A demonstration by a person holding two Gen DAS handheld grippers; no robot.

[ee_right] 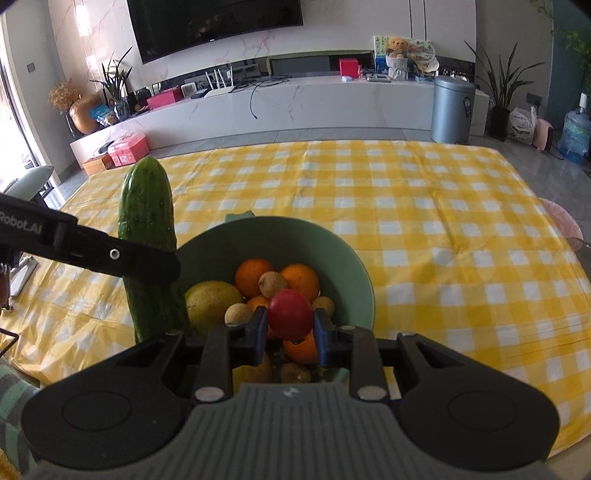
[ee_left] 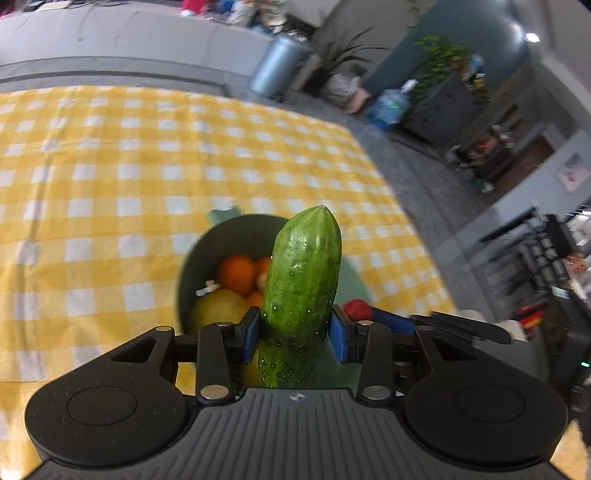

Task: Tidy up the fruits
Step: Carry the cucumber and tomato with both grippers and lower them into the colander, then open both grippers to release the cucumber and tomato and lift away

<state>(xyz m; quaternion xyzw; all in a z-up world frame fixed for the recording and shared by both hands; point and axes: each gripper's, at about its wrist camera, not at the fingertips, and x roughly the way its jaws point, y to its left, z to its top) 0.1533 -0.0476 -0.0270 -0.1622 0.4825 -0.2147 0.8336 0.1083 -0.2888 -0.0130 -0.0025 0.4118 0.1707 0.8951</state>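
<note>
A green bowl (ee_right: 354,273) of fruit sits on a table spread with a yellow-and-white checked cloth (ee_right: 424,206), holding several oranges (ee_right: 254,272), a large yellow-green fruit (ee_right: 210,302) and a few small tan fruits (ee_right: 272,283). Directly above the bowl's near side, the right gripper (ee_right: 290,325) pinches a round red fruit (ee_right: 290,313) between its blue pads, one pad pressed to each side. To the left of the bowl, the left gripper (ee_left: 295,332) clamps a cucumber (ee_left: 301,291) around its lower half, the cucumber standing nearly upright with its blunt tip pointing away from the camera; from the right wrist view the same cucumber (ee_right: 147,236) rises just beside the bowl's left rim, crossed by the left gripper's black finger (ee_right: 122,258). In the left wrist view the bowl (ee_left: 192,266) lies behind and below the cucumber, and the red fruit (ee_left: 356,309) shows just to the right. Beyond the table stand a grey bin (ee_right: 452,109), potted plants (ee_right: 500,92), a wall-mounted screen (ee_right: 218,22) and a long white cabinet (ee_right: 295,103).
</note>
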